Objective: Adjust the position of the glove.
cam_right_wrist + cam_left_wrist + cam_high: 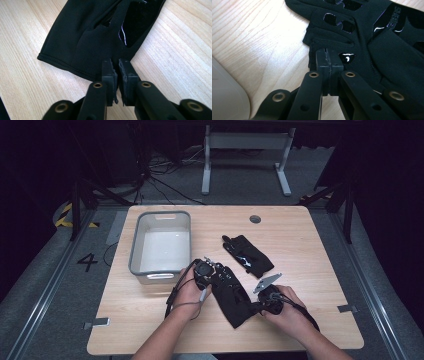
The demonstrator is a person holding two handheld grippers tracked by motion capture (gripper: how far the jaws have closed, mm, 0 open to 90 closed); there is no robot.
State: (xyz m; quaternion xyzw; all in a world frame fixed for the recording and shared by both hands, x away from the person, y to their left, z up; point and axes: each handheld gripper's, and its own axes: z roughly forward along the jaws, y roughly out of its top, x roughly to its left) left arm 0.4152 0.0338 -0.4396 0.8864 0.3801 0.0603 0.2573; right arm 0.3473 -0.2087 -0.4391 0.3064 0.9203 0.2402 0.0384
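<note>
A black glove [232, 295] lies flat on the wooden table [310, 250] between my two hands. My left gripper [214, 272] is at its finger end; in the left gripper view the jaws [329, 60] are pressed together on the edge of the glove [372, 37], beside its glossy printed patches. My right gripper [256, 306] is at the cuff end; in the right gripper view the jaws [117, 67] pinch a fold of the glove [80, 42] near its hemmed cuff. A second black glove [248, 254] lies free farther back, to the right.
A grey plastic bin [160, 214] stands on the left part of the table, close to my left hand; its pale corner [224, 87] is in the left gripper view. A round cable hole [255, 219] sits near the far edge.
</note>
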